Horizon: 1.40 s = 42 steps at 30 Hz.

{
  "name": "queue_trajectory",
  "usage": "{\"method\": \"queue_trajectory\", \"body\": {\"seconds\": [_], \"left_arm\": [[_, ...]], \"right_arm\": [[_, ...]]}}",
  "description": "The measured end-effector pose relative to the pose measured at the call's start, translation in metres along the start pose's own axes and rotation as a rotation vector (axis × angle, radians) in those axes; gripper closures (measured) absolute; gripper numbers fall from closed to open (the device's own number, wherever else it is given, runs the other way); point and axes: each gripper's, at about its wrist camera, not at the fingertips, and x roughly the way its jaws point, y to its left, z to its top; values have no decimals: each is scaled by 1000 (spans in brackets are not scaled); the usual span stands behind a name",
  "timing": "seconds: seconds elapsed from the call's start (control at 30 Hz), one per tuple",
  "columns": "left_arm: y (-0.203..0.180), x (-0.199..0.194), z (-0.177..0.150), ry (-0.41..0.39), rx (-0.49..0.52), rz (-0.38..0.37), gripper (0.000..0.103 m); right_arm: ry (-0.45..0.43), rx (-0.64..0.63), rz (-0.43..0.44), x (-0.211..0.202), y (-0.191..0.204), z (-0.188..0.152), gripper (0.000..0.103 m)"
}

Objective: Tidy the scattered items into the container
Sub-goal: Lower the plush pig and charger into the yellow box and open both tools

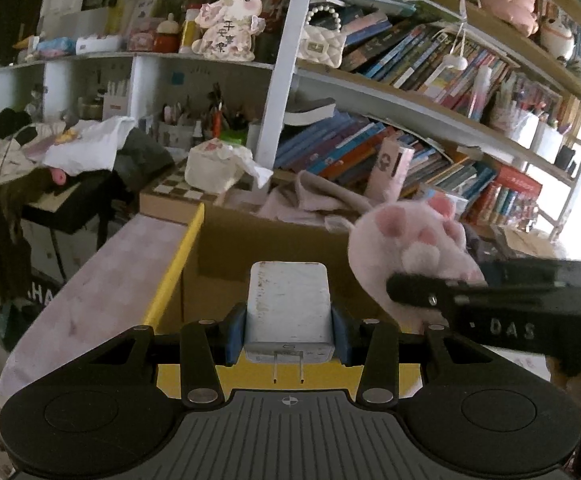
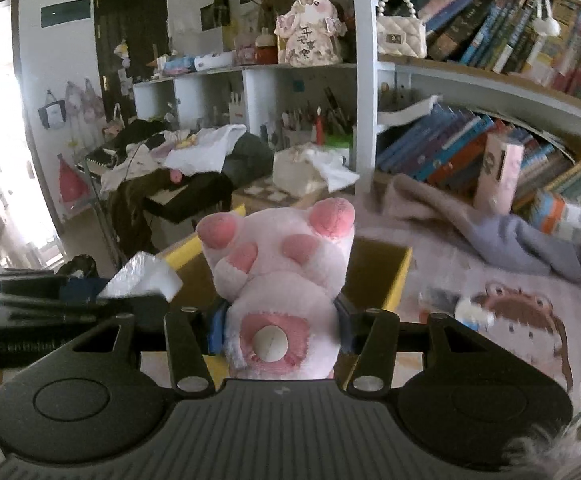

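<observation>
My left gripper (image 1: 288, 334) is shut on a white wall charger (image 1: 288, 308), prongs toward the camera, held over the open cardboard box (image 1: 226, 256) with yellow flaps. My right gripper (image 2: 280, 328) is shut on a pink plush cat paw (image 2: 278, 264), toe pads up, held over the same box (image 2: 374, 276). In the left wrist view the paw (image 1: 410, 248) and the right gripper's black body show at the right. In the right wrist view the left gripper's black body and the charger (image 2: 142, 276) show at the left.
The box sits on a pink printed cloth (image 2: 502, 308) with small items (image 2: 458, 304) and a grey garment (image 2: 510, 240) lying on it. Bookshelves (image 1: 430, 80) rise behind. A tissue box (image 1: 214, 170) and cluttered desk (image 1: 62, 152) stand beyond the box.
</observation>
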Motion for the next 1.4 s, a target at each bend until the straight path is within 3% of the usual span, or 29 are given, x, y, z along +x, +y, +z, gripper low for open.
{"method": "queue_trajectory", "body": {"seconds": [0.4,0.77,1.03,1.27,1.4], "left_arm": [[0,84,14,141,57,40,61],[8,130,4,270,69,65,61],[17,148,-2,333,20,60,61],[19,149,0,328,8,53,61],[18,144,4,300,5,26,48]], "right_arm": [[89,-30,121,102,-16,39,54],[298,50,202,191,-27,45,54],[395,-13,209,220,-20,37,53],[407,-63,212,229,-12,35,50],[400,-79,224,228,-8,33,45]]}}
